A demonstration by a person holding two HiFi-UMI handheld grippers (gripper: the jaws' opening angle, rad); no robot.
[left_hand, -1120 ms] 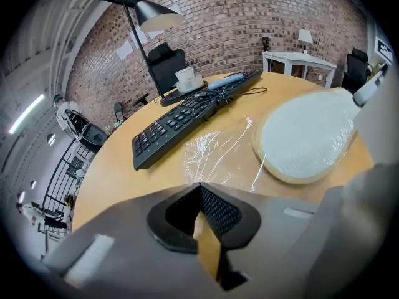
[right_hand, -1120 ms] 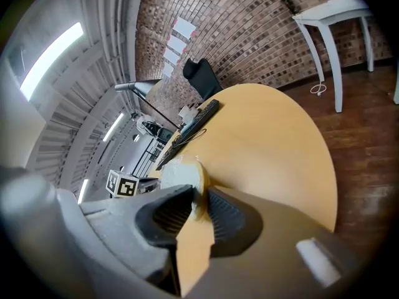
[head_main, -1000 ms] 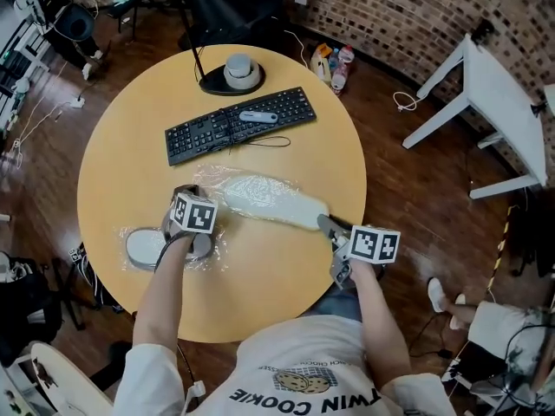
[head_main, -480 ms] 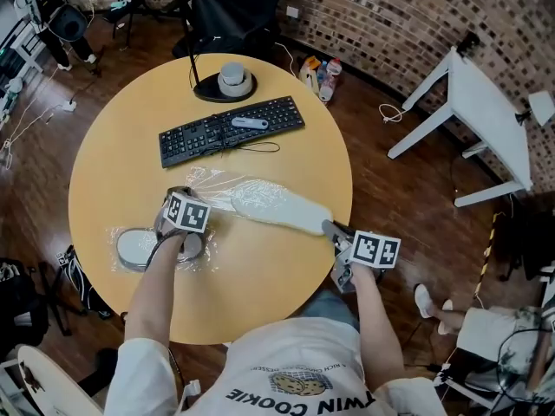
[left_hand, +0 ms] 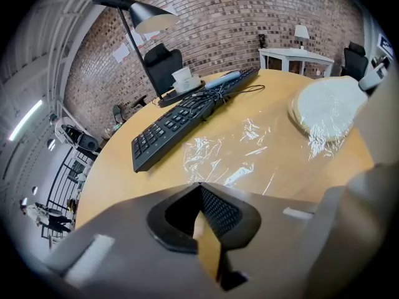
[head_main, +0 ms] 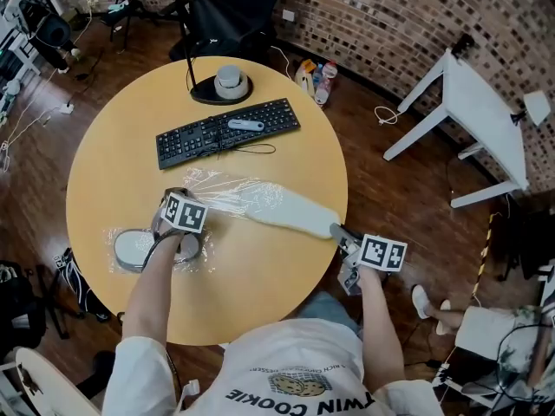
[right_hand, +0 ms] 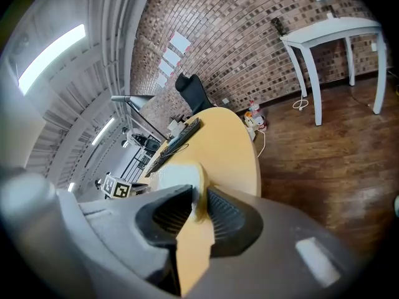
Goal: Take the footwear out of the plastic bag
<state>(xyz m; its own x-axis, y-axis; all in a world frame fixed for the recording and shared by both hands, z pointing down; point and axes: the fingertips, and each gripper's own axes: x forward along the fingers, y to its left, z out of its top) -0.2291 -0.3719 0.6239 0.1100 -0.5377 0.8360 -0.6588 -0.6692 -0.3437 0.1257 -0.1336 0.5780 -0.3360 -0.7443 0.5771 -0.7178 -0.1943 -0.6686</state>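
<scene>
Right gripper (head_main: 337, 230) clamps tight on the slipper (head_main: 290, 207) end; left gripper (left_hand: 201, 190) pinches the bag (head_main: 217, 191), jaws closed.

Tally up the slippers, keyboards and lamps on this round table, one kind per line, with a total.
White flat slippers: 2
Black computer keyboard: 1
Black desk lamp: 1
Total: 4

on the tan table (head_main: 260, 276): black keyboard (head_main: 227, 133), clear plastic bag (head_main: 221, 193), off-white slipper (head_main: 299, 212). beside the table: dark brown floor (head_main: 408, 206), red-brown brick wall (head_main: 390, 16), white side table (head_main: 486, 102).
</scene>
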